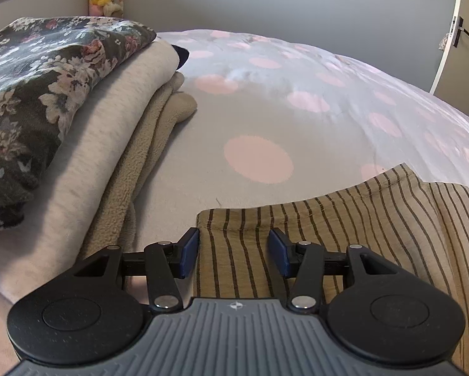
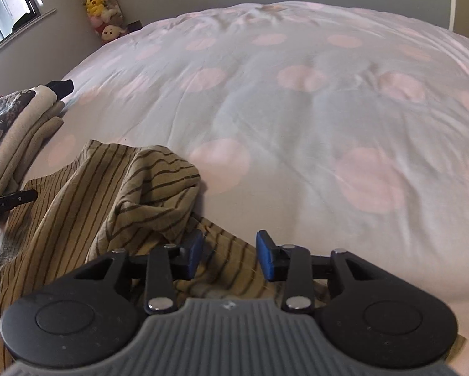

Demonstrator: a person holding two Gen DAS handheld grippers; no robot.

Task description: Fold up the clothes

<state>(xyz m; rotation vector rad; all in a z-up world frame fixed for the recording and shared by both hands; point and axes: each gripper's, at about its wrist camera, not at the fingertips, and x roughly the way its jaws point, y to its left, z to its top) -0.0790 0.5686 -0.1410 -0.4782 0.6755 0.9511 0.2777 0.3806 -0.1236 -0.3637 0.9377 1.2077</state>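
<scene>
Left gripper [image 1: 233,252] spread wide, blue pads straddling hemmed edge of striped tan garment [image 1: 344,228] – nothing clamped. Garment lies flat on polka-dot duvet [image 1: 259,119], spreading right of left gripper. Left of it, stack of folded clothes [image 1: 77,131]: floral piece on top, grey and beige fleece beneath.

Right gripper [image 2: 229,254] also wide, hovering over garment's rumpled corner – bunched fold [image 2: 159,188] just ahead-left. Plush toys [image 2: 98,3] far beyond, against wall.
</scene>
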